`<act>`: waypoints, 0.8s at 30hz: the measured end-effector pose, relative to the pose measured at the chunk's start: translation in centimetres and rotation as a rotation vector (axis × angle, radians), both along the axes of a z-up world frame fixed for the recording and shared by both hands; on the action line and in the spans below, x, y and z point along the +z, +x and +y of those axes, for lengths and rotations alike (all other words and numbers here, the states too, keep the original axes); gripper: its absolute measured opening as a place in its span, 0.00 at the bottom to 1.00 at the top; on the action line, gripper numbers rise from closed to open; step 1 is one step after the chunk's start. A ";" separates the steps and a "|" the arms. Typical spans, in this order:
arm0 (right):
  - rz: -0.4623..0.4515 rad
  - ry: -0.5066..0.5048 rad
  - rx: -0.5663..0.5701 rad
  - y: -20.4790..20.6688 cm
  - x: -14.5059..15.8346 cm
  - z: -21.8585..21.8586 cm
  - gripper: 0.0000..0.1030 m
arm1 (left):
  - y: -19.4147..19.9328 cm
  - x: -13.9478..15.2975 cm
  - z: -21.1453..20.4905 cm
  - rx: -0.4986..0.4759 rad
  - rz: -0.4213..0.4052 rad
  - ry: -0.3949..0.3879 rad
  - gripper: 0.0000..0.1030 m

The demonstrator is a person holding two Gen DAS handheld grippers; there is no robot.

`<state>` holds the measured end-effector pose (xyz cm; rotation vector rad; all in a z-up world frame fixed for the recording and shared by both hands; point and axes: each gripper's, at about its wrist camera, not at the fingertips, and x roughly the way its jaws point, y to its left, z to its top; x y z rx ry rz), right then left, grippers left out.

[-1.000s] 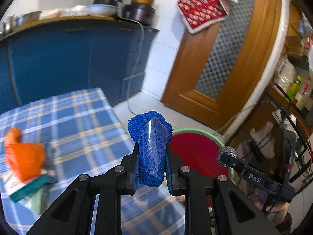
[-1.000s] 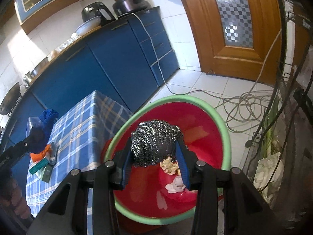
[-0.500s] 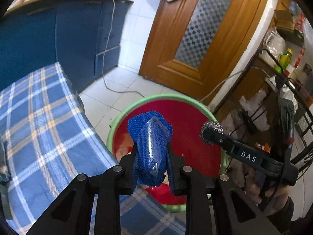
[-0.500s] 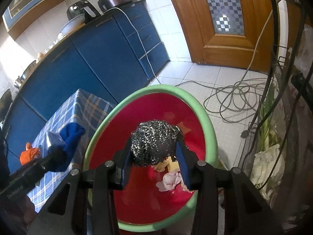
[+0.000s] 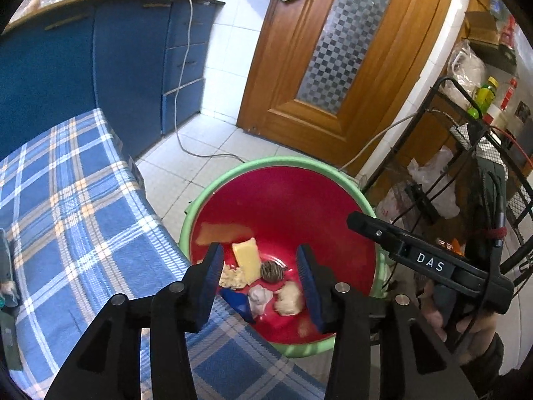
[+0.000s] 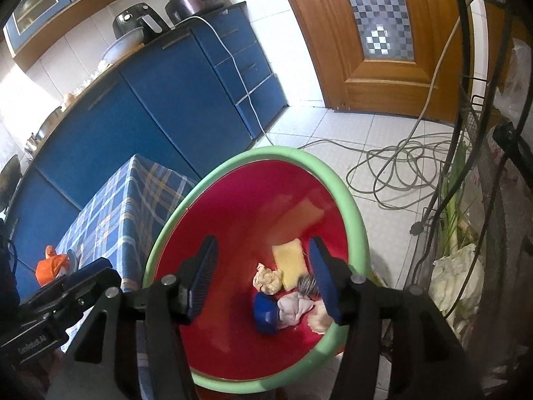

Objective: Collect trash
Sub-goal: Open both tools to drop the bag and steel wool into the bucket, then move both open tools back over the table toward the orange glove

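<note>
Both hand-held grippers, left (image 5: 260, 276) and right (image 6: 263, 278), have just been opening and hang empty over the red basin (image 5: 283, 163), where the light, springy steel scourer (image 5: 270, 271) and soft blue cloth (image 6: 265, 311) lie, easily pinched anywhere.

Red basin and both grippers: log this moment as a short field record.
container: red basin with a green rim, on the floor beside the checked tablecloth
contents: yellow sponge, steel scourer, blue cloth, crumpled paper
left gripper: jaws just opened, empty, above the basin
right gripper: jaws just opened, empty, above the basin
left on table: orange bag
</note>
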<state>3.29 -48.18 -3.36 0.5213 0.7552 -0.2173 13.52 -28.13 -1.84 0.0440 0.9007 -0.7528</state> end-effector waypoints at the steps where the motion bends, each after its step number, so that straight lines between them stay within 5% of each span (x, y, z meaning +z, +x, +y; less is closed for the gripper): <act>1: -0.002 -0.002 0.000 -0.1 0.1 0.0 0.57 | 0.0 0.1 0.1 0.003 -0.001 -0.001 0.45; 24: -0.057 -0.038 0.048 -2.7 3.7 3.9 0.57 | -2.6 3.5 5.6 0.124 -0.061 -0.028 0.45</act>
